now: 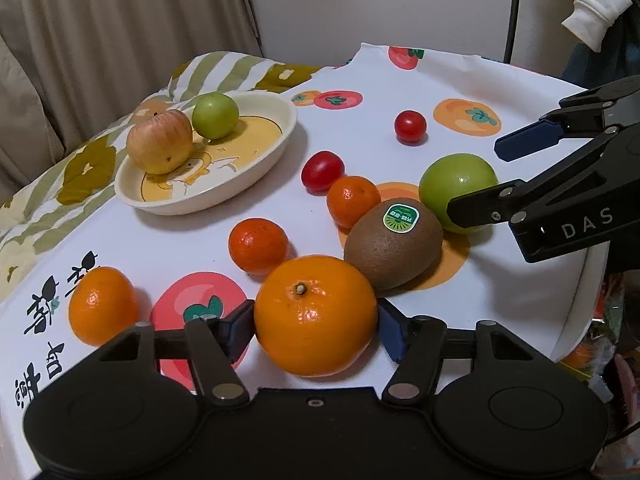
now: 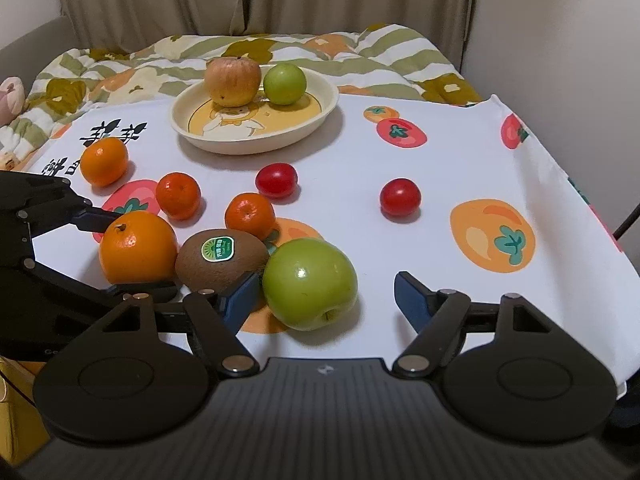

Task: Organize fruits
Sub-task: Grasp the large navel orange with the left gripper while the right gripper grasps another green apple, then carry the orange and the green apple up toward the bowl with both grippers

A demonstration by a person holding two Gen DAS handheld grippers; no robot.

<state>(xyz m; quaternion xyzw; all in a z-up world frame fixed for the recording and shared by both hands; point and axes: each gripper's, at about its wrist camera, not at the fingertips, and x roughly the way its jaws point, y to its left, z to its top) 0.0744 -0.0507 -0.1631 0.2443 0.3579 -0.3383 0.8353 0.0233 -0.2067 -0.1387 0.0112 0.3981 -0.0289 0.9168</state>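
My left gripper is shut on a large orange that rests on the tablecloth, a blue pad pressing each side. The right wrist view shows the same orange inside the left gripper. My right gripper is open around a big green apple. Its left pad is at the apple's skin and its right pad stands apart. A kiwi with a green sticker lies between the two fruits. The cream plate holds a reddish apple and a small green apple.
Three mandarins and two cherry tomatoes lie loose on the printed cloth. The table edge drops off at the right. A patterned quilt and a curtain are behind the plate.
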